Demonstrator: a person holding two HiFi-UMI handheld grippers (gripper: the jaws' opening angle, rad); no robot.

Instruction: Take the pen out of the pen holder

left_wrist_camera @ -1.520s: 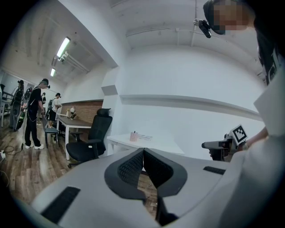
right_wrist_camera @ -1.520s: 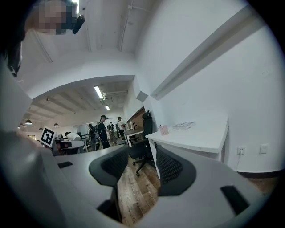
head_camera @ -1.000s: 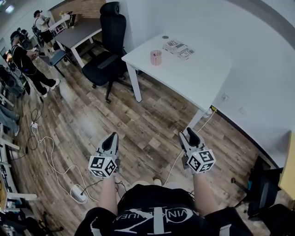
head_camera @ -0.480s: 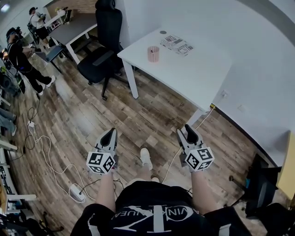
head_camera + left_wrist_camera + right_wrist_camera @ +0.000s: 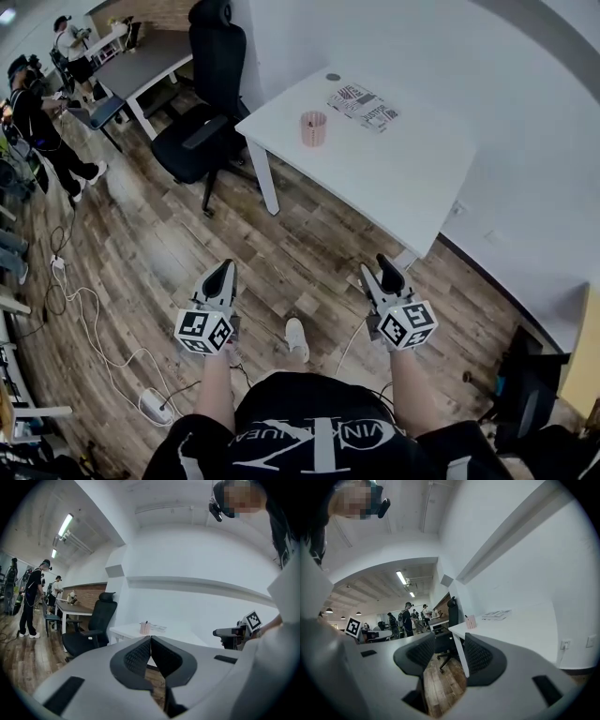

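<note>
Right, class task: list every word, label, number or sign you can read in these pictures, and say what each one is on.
"NUEVA" and "VIN", upside down and only partly legible: white print on the person's black shirt.
Printed sheets on the table: too small to read.
Cubes on the left gripper and right gripper: square marker patterns, no letters.
Pink pen holder: no readable label.

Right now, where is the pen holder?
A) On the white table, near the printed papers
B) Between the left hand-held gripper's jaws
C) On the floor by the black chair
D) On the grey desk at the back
A: the pink pen holder stands upright on the white table, a little apart from the papers.
</note>
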